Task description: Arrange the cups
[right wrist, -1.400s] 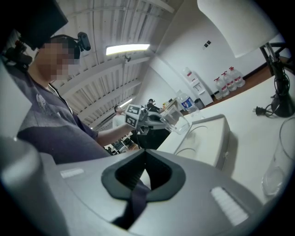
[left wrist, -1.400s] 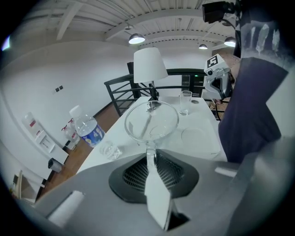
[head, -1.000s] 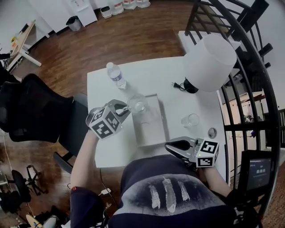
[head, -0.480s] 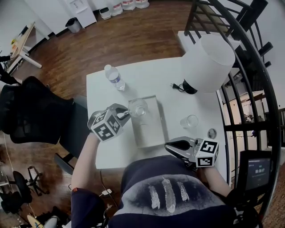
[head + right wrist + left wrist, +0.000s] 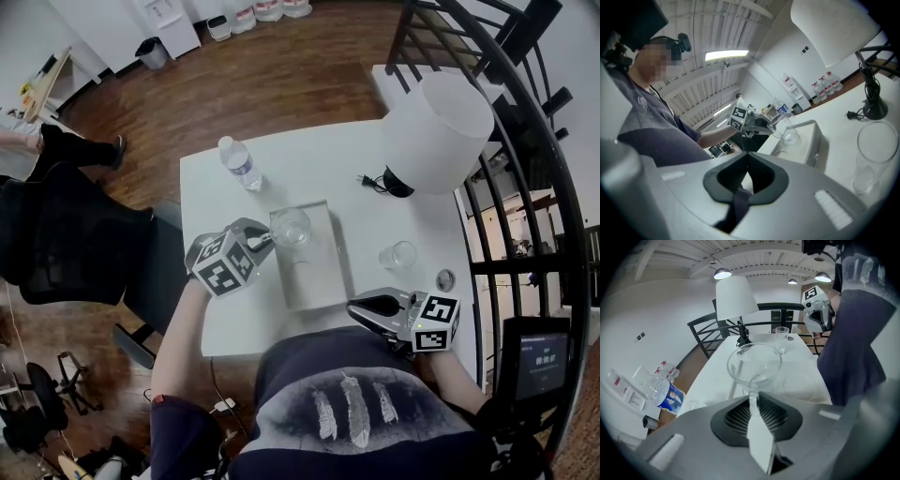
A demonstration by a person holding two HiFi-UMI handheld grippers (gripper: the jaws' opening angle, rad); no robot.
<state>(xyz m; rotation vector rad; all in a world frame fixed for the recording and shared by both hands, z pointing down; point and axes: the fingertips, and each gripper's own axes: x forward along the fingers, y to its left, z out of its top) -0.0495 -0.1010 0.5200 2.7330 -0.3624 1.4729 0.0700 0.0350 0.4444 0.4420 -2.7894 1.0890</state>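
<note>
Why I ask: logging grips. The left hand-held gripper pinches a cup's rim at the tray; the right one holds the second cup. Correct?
No: the right hand-held gripper is shut and empty; the second cup stands free on the table, per the right gripper view.

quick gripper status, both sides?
Left gripper: closed on the glass cup's rim.
Right gripper: closed, empty.

Office, swivel chair [image 5: 66, 234], white desk [image 5: 319, 159], wood floor [image 5: 234, 84]
</note>
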